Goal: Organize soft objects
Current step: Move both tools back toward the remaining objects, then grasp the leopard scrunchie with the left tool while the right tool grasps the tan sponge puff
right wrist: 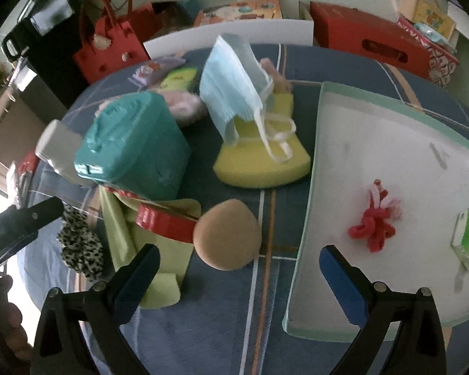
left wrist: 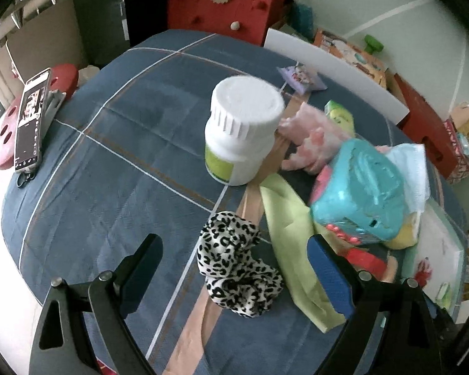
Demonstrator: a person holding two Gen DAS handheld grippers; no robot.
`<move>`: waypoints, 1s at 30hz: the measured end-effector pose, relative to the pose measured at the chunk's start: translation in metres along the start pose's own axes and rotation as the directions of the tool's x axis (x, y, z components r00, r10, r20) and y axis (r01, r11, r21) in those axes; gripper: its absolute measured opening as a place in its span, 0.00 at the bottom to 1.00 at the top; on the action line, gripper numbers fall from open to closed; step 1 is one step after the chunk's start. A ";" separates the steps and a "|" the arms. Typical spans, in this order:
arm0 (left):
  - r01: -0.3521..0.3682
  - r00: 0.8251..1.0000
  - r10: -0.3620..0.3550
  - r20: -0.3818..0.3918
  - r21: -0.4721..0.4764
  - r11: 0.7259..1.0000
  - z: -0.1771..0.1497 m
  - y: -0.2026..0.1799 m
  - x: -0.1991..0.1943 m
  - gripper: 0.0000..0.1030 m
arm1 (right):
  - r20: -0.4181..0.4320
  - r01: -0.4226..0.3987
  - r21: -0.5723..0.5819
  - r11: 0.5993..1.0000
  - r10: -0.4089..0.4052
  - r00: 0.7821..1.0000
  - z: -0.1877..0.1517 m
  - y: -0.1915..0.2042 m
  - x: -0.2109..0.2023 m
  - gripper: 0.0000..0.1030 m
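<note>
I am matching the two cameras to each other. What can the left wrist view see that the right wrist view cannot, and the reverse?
Only the left wrist view shows the phone propped at the table's left edge and the full white bottle.

Only the right wrist view shows the tan sponge puff and the white tray holding a red hair tie.

Both show the leopard scrunchie, teal toy, blue face mask and green cloth. Both grippers, left and right, are open.
</note>
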State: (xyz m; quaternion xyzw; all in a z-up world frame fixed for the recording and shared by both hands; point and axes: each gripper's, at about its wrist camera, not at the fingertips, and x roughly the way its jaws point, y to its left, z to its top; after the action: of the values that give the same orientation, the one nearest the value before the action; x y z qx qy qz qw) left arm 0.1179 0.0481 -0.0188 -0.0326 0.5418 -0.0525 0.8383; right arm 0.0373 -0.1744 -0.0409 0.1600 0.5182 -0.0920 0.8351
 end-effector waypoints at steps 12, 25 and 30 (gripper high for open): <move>-0.045 0.989 0.049 -0.140 0.035 0.998 -0.005 0.002 0.052 0.90 | 0.009 0.008 -0.051 0.999 -0.008 1.000 0.000 0.006 0.007 0.90; -0.024 0.988 0.034 -0.154 0.066 0.998 -0.007 -0.009 0.060 0.70 | 0.048 0.040 -0.079 0.996 -0.036 0.998 0.001 0.001 -0.006 0.77; -0.016 0.988 0.026 -0.154 0.068 0.998 -0.007 -0.012 0.061 0.65 | 0.046 0.051 -0.106 0.993 -0.046 0.998 0.000 0.008 -0.004 0.75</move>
State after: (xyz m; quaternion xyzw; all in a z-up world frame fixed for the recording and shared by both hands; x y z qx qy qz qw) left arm 0.1357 0.0287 -0.0751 0.0053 0.6033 -0.0640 0.7949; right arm 0.0379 -0.1670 -0.0355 0.1005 0.5080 -0.0878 0.8509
